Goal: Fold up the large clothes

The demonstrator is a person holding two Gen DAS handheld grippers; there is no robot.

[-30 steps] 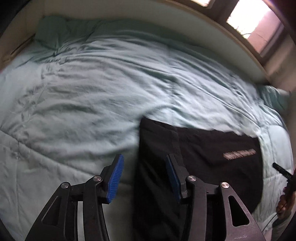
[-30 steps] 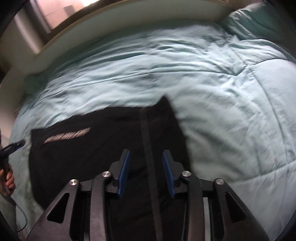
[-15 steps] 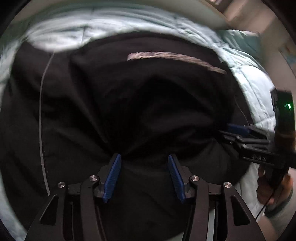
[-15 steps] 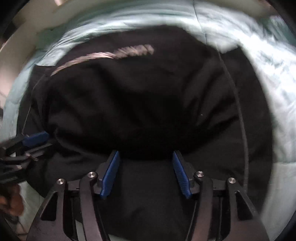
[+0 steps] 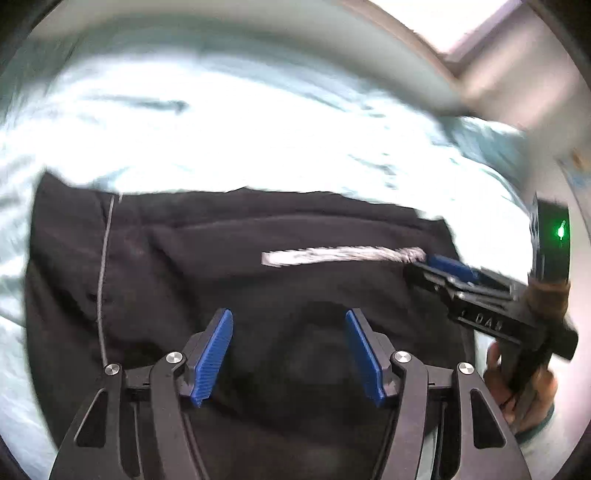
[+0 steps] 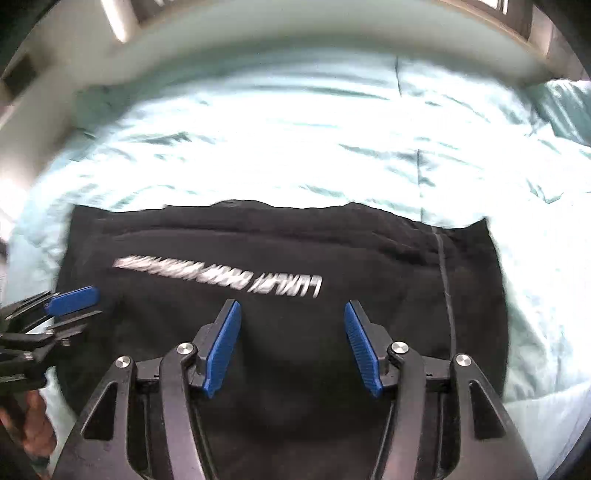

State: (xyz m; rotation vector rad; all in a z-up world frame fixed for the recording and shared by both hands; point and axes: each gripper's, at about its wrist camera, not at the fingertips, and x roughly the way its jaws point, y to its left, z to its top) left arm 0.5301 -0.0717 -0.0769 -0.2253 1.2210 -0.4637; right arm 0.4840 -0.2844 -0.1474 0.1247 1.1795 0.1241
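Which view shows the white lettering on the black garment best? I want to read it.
The right wrist view: the white lettering lies whole across the black garment, upside down and blurred, its right end nearly legible. In the left wrist view it is only a white smear, its far end meeting the right claw.

strong daylight is admitted through a window (image 5: 491,33) at the top of both views. the pale bedspread (image 6: 295,140) is blown out to near white, while the black garment (image 6: 280,251) is left dark and almost featureless. motion blur is seen throughout; edges are bent by fisheye distortion and darkly vignetted.
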